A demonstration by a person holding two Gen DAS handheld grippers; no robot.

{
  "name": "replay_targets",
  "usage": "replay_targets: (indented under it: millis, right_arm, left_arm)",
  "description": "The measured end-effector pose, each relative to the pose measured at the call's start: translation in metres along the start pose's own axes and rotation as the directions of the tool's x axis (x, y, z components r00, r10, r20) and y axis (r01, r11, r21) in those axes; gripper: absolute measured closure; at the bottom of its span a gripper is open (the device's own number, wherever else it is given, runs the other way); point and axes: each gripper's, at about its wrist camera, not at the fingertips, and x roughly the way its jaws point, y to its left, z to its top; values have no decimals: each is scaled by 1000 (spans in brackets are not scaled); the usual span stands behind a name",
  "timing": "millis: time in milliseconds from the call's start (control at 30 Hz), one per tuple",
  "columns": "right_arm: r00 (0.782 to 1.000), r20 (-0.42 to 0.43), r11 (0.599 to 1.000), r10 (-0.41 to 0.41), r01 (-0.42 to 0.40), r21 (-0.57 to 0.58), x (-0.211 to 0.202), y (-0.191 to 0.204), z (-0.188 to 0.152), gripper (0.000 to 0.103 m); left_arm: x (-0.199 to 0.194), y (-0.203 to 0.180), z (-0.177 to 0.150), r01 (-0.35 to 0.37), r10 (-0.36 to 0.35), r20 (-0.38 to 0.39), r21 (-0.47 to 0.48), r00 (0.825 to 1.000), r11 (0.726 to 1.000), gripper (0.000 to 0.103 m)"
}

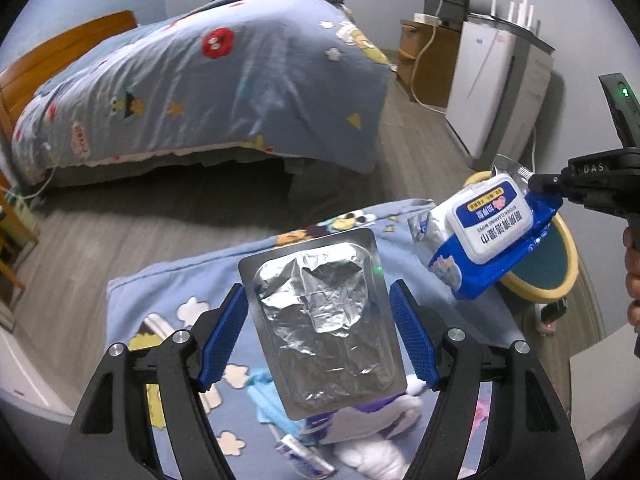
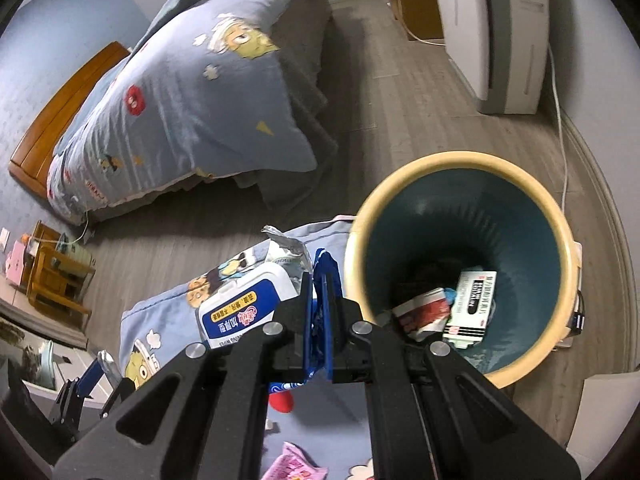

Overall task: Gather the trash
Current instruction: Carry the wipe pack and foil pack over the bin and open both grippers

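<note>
Left gripper (image 1: 320,322) jaws clamp a crumpled silver foil blister tray (image 1: 318,320). Right gripper (image 2: 320,312) jaws pinch a blue-white wet-wipes pack (image 2: 240,308), round yellow-rimmed teal bin (image 2: 460,160) at two o'clock.

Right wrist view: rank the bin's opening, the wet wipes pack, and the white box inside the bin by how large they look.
1. Bin, by far the largest.
2. Wet wipes pack.
3. White box, smallest, though it lies deeper and farther from the camera, so its true size against the pack is unsure.

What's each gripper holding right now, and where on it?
Left gripper: foil tray, by its long sides. Right gripper: wipes pack, pinched at one end's edge.
</note>
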Motion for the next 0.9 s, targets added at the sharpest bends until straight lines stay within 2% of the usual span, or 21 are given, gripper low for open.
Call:
replay_targets:
  millis: [233, 600, 767, 900]
  right_arm:
    - [995, 28, 996, -91, 91, -25, -11, -25, 7, 99]
    - [969, 119, 972, -217, 225, -61, -31, -53, 21, 99]
    - [954, 147, 959, -260, 273, -76, -33, -60, 26, 99]
    - [942, 157, 945, -298, 314, -90, -31, -68, 29, 99]
  left_arm:
    - [3, -24, 3, 35, -35, -8, 27, 999, 999, 30]
    - [8, -73, 20, 106, -104, -20, 107, 994, 989, 30]
    - [12, -103, 37, 172, -171, -18, 145, 985, 974, 30]
    - [22, -128, 49, 247, -243, -44, 165, 969, 955, 30]
